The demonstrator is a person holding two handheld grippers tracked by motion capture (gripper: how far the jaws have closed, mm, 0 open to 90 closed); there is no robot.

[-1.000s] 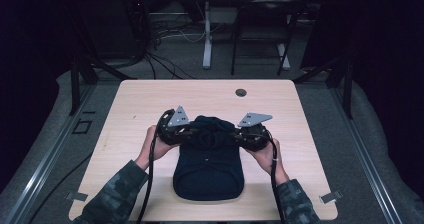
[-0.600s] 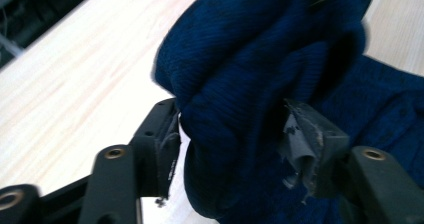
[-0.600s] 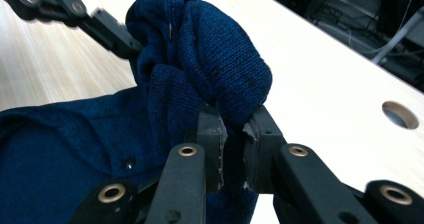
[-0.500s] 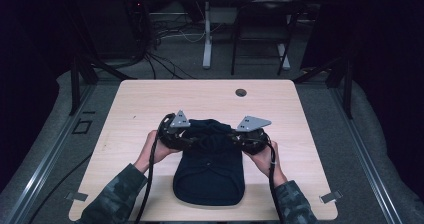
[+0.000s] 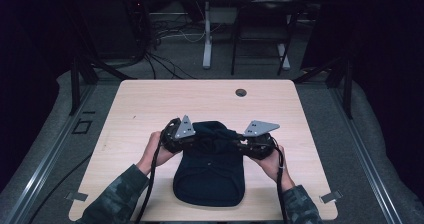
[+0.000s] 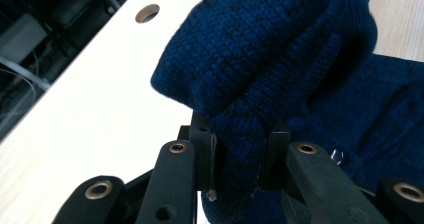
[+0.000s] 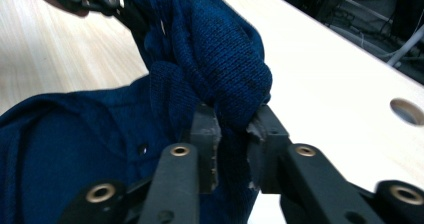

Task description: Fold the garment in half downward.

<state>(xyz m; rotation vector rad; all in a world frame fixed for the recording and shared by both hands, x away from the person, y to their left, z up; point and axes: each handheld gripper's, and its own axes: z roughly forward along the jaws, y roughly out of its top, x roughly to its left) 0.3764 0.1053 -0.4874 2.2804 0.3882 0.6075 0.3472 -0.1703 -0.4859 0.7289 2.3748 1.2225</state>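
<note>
While pinched: garment (image 6: 280, 59) weave (close views)

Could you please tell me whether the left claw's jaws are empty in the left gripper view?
No, the left claw pinches a fold of the dark blue knitted garment between its jaws.

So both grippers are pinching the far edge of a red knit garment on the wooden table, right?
Not quite: the knit garment is dark navy blue, not red, as the left gripper view shows. The left gripper and right gripper do pinch its far edge on the wooden table.
</note>
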